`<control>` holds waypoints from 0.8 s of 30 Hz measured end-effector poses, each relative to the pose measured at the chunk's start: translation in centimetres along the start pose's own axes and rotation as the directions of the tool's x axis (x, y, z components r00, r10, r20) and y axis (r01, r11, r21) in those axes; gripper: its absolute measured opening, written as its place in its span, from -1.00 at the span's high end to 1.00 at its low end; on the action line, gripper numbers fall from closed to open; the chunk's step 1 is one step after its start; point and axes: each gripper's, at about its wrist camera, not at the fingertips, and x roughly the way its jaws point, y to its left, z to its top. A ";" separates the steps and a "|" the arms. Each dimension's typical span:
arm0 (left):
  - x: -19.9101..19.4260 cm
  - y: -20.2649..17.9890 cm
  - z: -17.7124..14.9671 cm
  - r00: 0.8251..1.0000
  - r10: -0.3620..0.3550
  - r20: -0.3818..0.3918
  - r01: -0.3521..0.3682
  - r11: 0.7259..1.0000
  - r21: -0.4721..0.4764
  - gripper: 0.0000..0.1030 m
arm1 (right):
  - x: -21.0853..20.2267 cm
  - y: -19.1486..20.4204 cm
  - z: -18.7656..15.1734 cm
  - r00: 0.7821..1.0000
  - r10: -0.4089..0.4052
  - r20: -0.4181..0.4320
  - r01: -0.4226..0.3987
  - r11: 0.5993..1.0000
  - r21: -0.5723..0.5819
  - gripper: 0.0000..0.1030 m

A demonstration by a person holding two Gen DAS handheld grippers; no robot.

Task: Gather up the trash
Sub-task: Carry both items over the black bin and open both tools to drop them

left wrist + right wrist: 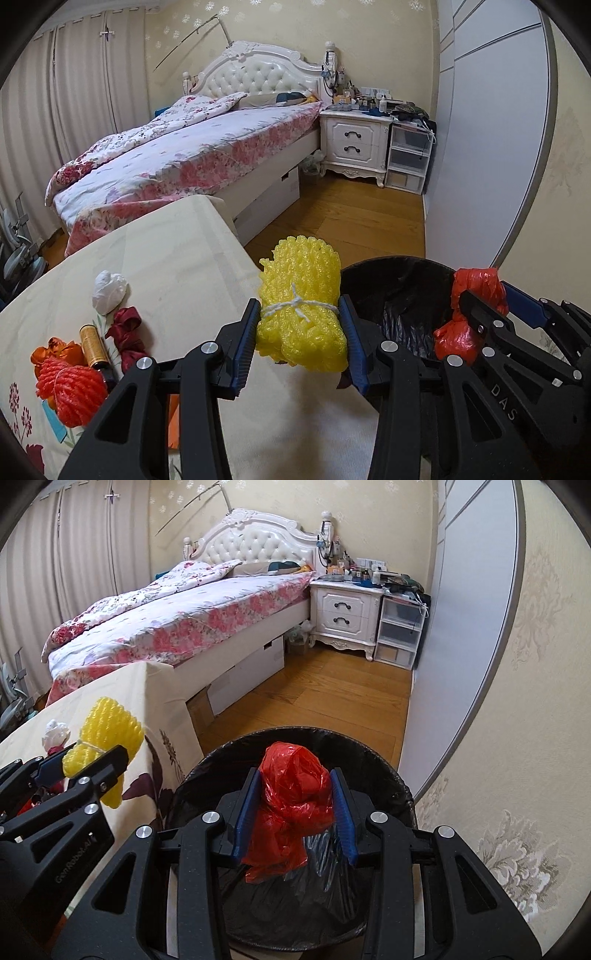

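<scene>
Right wrist view: right gripper [295, 812], fingers clamped on a red bag [291, 812], holds it over the bin [402, 794]. Left gripper [301, 343] grips a yellow net [301, 314] at the desk [177, 251] edge. Four or five scraps remain there; the bin's contents cannot be made out.

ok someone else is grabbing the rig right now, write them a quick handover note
Left gripper: shut on the yellow foam net, beside the bin, not yet over it.
Right gripper: shut on the red plastic bag, above the black-lined bin.
Nothing is visibly dropped in yet.
Left on the table: white wad, dark red wrapper, gold tube, orange wrapper, red foam net.
</scene>
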 end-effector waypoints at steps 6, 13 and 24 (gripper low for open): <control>1.7 -0.7 0.3 1.000 -0.007 -0.026 0.008 1.000 0.016 0.16 | 0.8 -0.9 -0.1 1.000 -0.012 -0.010 0.012 1.000 0.018 0.27; 2.4 -1.0 0.2 0.999 0.003 -0.040 -0.003 1.000 0.005 -0.22 | 1.3 -1.5 0.0 1.000 -0.023 -0.014 0.024 0.999 0.035 0.23; 2.2 -1.0 0.4 0.999 0.013 -0.034 -0.014 1.000 -0.006 -0.47 | 1.0 -2.1 0.3 0.999 -0.041 0.001 0.041 0.998 0.048 0.07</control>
